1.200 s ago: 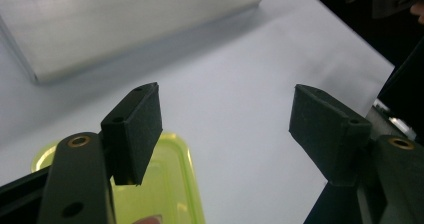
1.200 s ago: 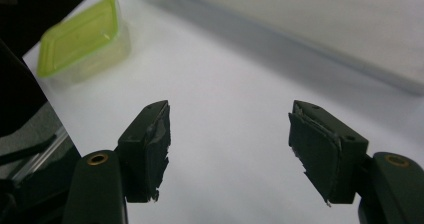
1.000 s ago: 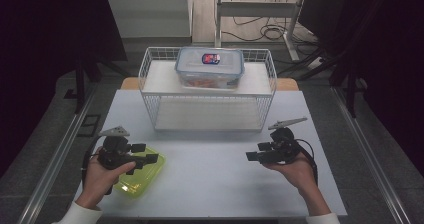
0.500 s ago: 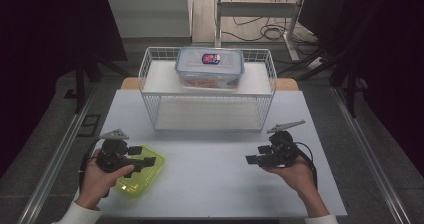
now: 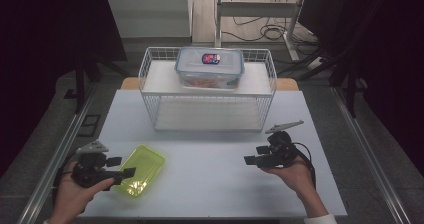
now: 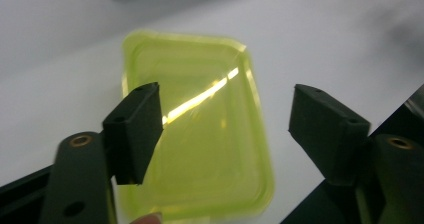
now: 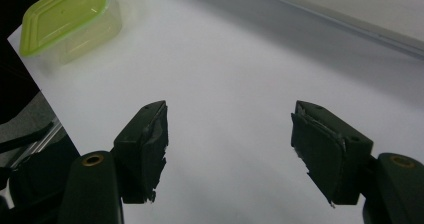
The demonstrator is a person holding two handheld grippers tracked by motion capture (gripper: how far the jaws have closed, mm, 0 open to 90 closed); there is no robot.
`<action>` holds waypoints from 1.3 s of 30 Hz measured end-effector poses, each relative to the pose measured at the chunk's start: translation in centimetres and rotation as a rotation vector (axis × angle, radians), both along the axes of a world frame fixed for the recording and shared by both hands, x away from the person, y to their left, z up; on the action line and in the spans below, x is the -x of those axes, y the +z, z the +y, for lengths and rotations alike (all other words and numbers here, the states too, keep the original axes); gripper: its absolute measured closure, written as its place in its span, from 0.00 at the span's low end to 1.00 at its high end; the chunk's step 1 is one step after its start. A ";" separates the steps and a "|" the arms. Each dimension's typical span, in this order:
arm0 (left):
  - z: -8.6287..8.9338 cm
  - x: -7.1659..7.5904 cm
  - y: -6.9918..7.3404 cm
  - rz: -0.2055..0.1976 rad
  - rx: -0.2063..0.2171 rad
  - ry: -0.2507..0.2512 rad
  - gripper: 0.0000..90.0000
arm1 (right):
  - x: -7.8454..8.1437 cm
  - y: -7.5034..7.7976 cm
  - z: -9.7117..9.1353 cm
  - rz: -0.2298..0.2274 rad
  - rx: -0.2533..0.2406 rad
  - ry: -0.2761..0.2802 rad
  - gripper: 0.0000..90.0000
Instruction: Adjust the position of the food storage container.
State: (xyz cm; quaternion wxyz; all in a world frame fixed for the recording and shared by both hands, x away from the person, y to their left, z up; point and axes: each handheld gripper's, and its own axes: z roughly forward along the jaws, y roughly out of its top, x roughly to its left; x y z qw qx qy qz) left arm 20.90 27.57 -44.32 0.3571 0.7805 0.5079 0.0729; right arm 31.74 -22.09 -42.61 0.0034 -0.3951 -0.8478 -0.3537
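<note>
The left gripper (image 5: 131, 172), jaws apart and just narrowing, hovers at the yellow-green lidded container (image 5: 141, 168), not clamping it. The container lies near the white table's (image 5: 210, 179) left front edge, its long axis angled toward the wire basket (image 5: 210, 115) holding a clear lidded box (image 5: 210, 67). The right gripper (image 5: 248, 160) hangs open, well apart.

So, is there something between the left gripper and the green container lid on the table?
Nothing visible stands in the way. The left gripper hangs over the yellow-green container with its jaws apart, and only air lies between the pads and the lid. The table beside it is bare.
</note>
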 end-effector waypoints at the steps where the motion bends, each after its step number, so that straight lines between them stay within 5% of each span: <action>1: 0.4 0.3 -0.2 0.009 -0.012 0.008 0.39 | -0.1 -0.1 0.1 0.010 0.003 -0.002 0.34; 8: 2.4 2.2 -1.5 0.100 -0.078 0.042 0.56 | -0.2 -0.1 0.3 0.007 0.001 0.002 0.34; 13: 3.1 3.2 -3.5 0.171 -0.103 0.035 0.84 | -0.1 -0.1 0.3 0.013 0.003 -0.007 0.34; 18: 3.7 3.1 -4.1 0.187 -0.107 0.052 0.98 | -0.2 -0.2 0.1 0.014 0.007 -0.015 0.34; 33: 2.9 1.0 -5.7 0.261 -0.092 0.047 1.00 | -0.3 -0.5 -0.4 0.019 0.007 -0.031 0.34; 39: 3.7 -1.4 -6.0 0.284 -0.073 0.081 1.00 | -0.3 -0.5 -0.2 0.020 0.012 -0.023 0.34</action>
